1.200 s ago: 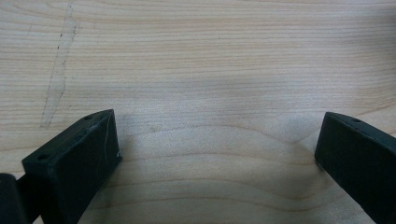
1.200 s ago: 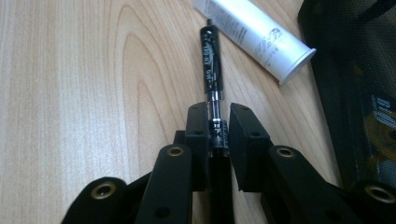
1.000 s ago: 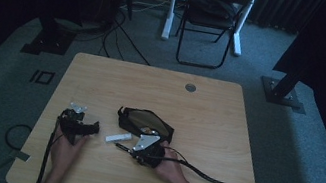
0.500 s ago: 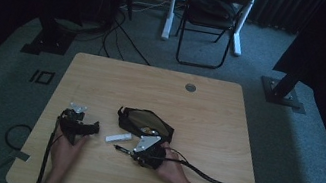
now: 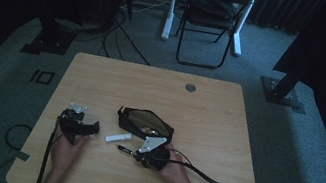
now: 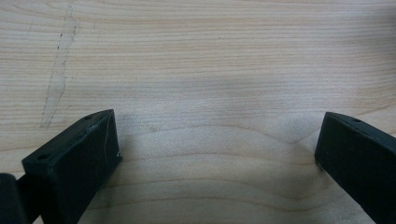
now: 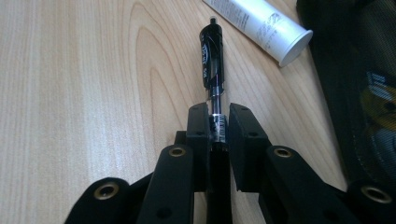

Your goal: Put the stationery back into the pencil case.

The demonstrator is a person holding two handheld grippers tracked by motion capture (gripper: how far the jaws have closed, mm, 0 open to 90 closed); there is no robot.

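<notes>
Right gripper view: right hand-held gripper (image 7: 218, 126) clamps pen (image 7: 211, 51).

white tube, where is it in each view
High view: the white tube lies low at centre, between the two grippers, left of the black pouch.
Left gripper view: bare wood between open jaws.
Right gripper view: top right, past the pen clamped in the jaws.
Shared landmark: the pouch beside the tube.

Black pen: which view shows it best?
Right gripper view: the black pen runs up from the right gripper, whose jaws clamp it. In the high view the pen is a thin dark sliver.
</notes>
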